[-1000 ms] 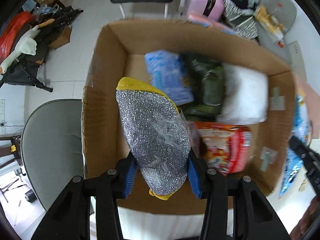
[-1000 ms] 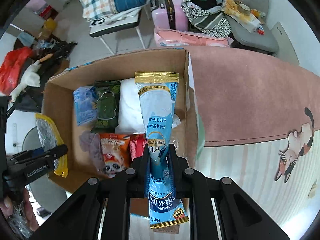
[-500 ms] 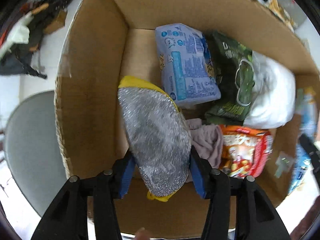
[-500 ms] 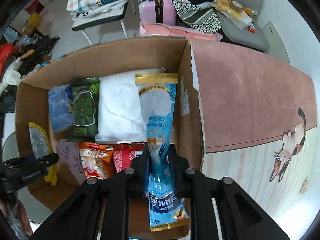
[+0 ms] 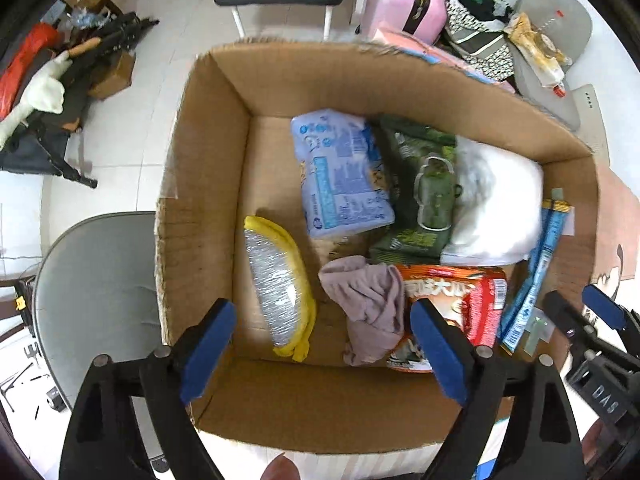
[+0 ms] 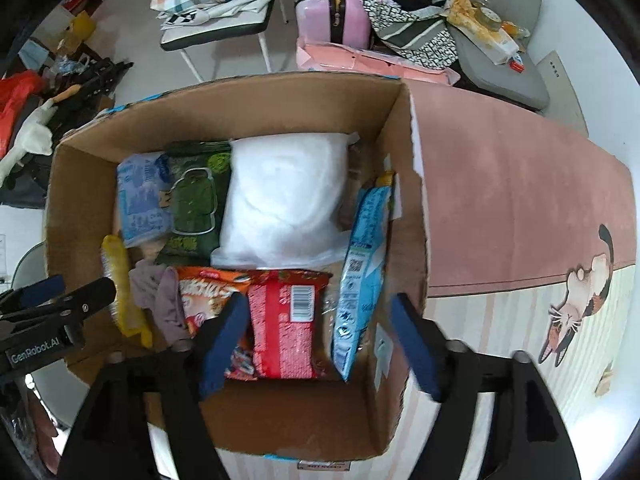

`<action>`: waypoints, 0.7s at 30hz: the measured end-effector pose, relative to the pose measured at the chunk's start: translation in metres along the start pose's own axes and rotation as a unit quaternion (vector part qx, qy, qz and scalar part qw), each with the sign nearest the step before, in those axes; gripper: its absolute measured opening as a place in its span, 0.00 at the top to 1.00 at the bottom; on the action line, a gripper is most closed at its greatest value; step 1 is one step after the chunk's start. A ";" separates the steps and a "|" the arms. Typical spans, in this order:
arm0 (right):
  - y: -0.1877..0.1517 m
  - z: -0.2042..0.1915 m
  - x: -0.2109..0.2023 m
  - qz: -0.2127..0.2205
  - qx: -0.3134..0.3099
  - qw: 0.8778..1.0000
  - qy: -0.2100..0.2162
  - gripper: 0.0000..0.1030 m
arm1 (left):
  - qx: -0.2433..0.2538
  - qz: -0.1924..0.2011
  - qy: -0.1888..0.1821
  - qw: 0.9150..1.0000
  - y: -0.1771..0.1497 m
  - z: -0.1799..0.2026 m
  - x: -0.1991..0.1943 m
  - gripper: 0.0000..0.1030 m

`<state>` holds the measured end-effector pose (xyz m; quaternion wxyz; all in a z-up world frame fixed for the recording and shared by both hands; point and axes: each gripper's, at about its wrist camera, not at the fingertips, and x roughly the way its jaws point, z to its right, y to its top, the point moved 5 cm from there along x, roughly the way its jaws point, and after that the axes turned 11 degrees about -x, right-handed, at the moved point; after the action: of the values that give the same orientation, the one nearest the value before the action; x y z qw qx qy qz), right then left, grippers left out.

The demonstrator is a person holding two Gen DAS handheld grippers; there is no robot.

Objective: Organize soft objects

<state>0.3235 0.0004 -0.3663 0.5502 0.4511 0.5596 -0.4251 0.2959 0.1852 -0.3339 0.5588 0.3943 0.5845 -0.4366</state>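
A cardboard box (image 5: pixel 200 184) (image 6: pixel 416 216) holds several soft things. The silver and yellow scouring pad (image 5: pixel 280 288) (image 6: pixel 120 280) lies on the box floor at the left. The blue packet (image 6: pixel 362 264) (image 5: pixel 536 272) leans against the right wall. My left gripper (image 5: pixel 320 344) is open and empty above the box's near edge. My right gripper (image 6: pixel 320 340) is open and empty above the near right corner. A mauve cloth (image 5: pixel 368 300), a red snack bag (image 6: pixel 288 320), a white bag (image 6: pixel 284 200), a green packet (image 5: pixel 424 188) and a pale blue pack (image 5: pixel 340 176) also lie inside.
The box stands on a pink mat with a cat picture (image 6: pixel 520 208). A grey chair seat (image 5: pixel 92 292) is to the left of the box. A pink suitcase (image 6: pixel 332 4), a chair with folded cloth (image 6: pixel 224 12) and floor clutter (image 5: pixel 60 80) lie beyond.
Both grippers have opened. The scouring pad dropped from the left gripper onto the box floor. The blue packet left the right gripper and now leans on the right wall. Both grippers drew back.
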 end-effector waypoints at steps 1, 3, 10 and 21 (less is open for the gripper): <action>-0.002 -0.003 -0.001 0.001 -0.003 1.000 0.003 0.18 | 0.002 0.008 0.001 1.000 -0.002 -0.001 -0.005 0.12; -0.007 -0.008 -0.003 0.001 -0.009 1.000 0.009 0.12 | 0.006 0.025 0.003 1.000 -0.009 0.000 -0.011 0.01; -0.023 -0.014 -0.009 0.009 -0.023 1.000 0.000 0.00 | 0.004 0.051 0.004 0.999 -0.026 -0.002 -0.023 0.00; -0.054 -0.011 -0.059 0.052 -0.020 0.998 0.000 0.00 | -0.003 0.106 -0.005 0.994 -0.064 0.001 -0.074 0.00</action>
<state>0.2681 -0.0036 -0.3080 0.5802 0.4684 0.5440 -0.3847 0.2405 0.1669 -0.2554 0.6057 0.4502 0.5380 -0.3754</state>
